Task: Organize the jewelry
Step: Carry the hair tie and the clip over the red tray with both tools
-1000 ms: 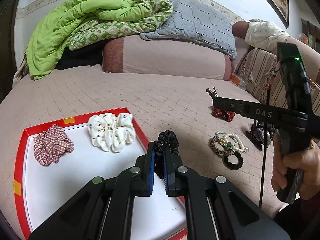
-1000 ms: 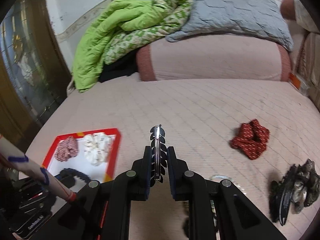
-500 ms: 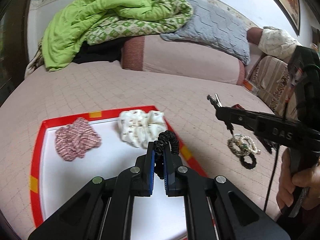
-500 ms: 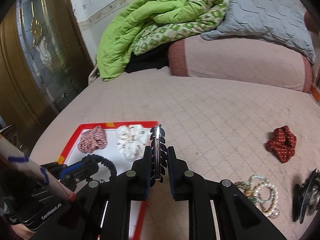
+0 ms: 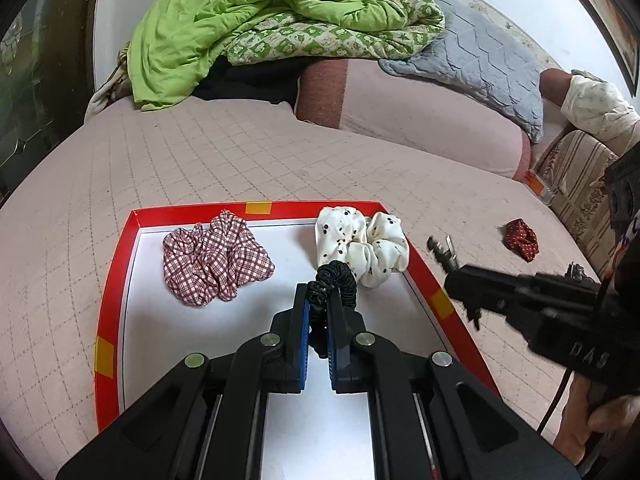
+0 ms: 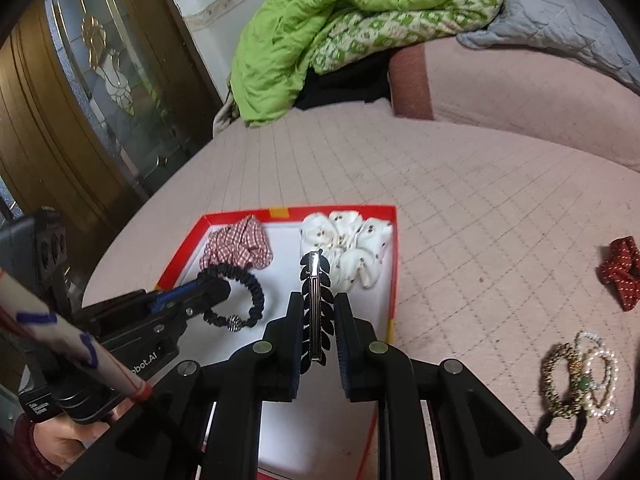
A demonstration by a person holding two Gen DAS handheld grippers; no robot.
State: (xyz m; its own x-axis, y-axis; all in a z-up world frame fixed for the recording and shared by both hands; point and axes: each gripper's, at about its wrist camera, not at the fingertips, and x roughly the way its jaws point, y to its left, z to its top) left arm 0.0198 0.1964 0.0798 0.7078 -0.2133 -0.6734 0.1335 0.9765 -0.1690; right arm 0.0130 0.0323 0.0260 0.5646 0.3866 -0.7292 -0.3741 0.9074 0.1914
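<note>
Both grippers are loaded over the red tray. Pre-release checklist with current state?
1. left gripper shut on black hair tie: ok.
2. right gripper shut on black leaf hair clip: ok.
3. Both loads above the red tray, inside its rim: ok.
4. Bare white floor near the grippers for both drops, in front of the checked scrunchie and white dotted scrunchie: ok.
5. Height of the loads above the tray floor: cannot tell.
6. The two grippers apart, not touching: ok.
</note>
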